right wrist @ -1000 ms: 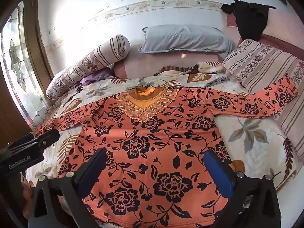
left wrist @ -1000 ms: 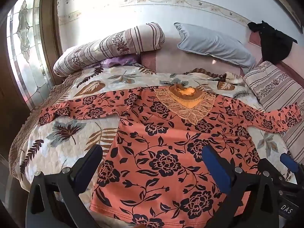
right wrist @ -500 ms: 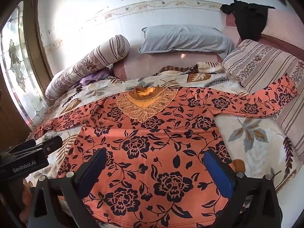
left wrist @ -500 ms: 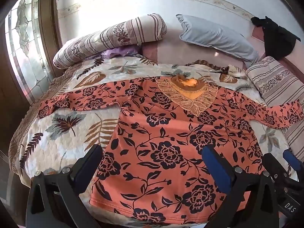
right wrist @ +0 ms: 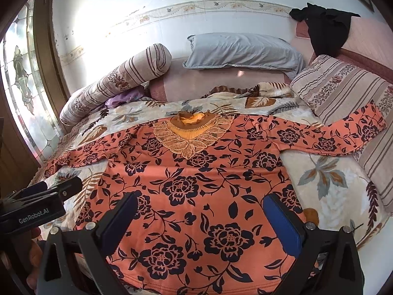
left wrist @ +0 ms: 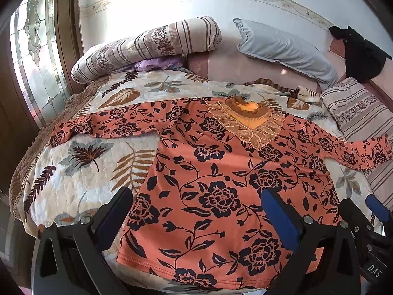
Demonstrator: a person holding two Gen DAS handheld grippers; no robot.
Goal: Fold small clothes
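Observation:
An orange long-sleeved top with dark flowers [left wrist: 221,179] [right wrist: 196,186] lies flat on the bed, front up, both sleeves spread sideways, its lace collar [left wrist: 248,120] at the far side. My left gripper [left wrist: 196,211] hovers open above the hem's left half, nothing between its blue pads. My right gripper [right wrist: 200,217] hangs open above the hem's right half, also holding nothing. The right sleeve [right wrist: 343,135] runs up onto a striped cushion. The left gripper's body [right wrist: 36,204] shows at the left edge of the right wrist view.
A leaf-print quilt [left wrist: 81,162] covers the bed. A striped bolster [left wrist: 147,46], a grey pillow [left wrist: 285,49] and a striped cushion [right wrist: 348,91] lie along the far and right sides. Black clothing [right wrist: 324,27] hangs at the back right. A stained-glass window [left wrist: 32,56] is on the left.
Both grippers have drawn back and a little upward from the top, so more of the hem and the bed's near edge shows. The top has not moved.

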